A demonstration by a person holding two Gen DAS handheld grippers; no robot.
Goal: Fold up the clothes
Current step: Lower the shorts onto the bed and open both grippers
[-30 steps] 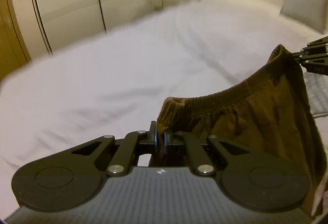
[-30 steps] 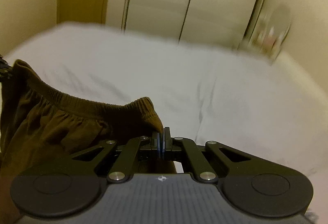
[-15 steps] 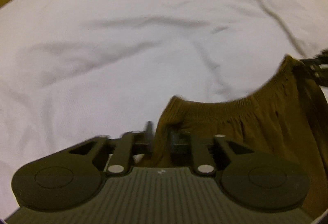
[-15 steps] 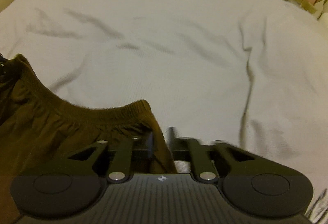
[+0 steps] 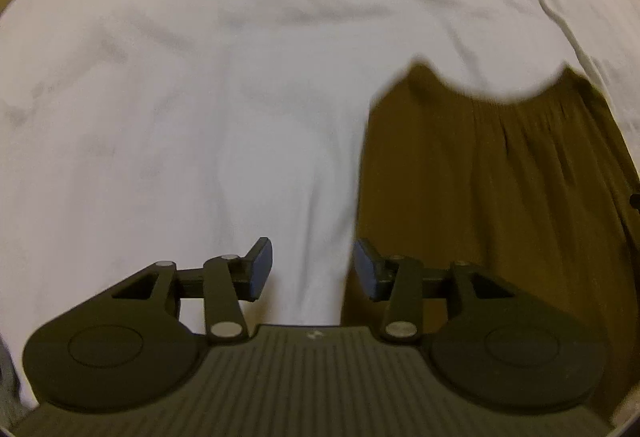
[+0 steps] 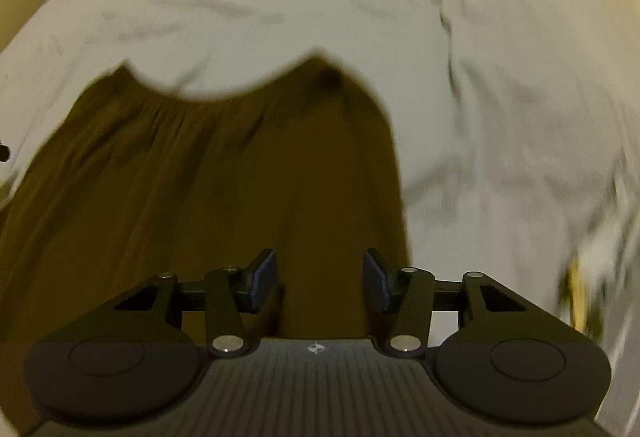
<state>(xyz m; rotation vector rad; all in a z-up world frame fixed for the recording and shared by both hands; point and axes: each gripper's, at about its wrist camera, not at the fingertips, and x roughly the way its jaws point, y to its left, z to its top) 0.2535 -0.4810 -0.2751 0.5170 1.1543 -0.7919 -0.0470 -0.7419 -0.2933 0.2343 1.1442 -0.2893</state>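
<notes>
**A:** Both sets of jaws stand wide apart with nothing between them. Your left gripper (image 5: 313, 269) hangs over bare bed sheet (image 5: 200, 97), just beside the left edge of the shorts (image 5: 492, 189); your right gripper (image 6: 320, 279) hangs over the brown cloth itself.

**B:** So where do the shorts lie?

**A:** Spread on the bed, waistband (image 6: 224, 93) toward the far edge and the rest running back toward you and under the right gripper. The frames are blurred, so you cannot tell how flat the cloth has settled.

**B:** How will they handle?

**A:** I judge them light, thin and limp. They will sag from any single pinch and drag along the sheet rather than lift as a panel. The gathered waistband looks like the thickest, firmest part.

**B:** Where should you take hold?

**A:** Pinch at edges and corners, not the middle of the fabric, where the pads would likely bunch it or catch the sheet beneath. The two waistband corners, or one side edge with both grippers, should carry a fold over cleanly. Close fully; thin cloth may slip.
</notes>
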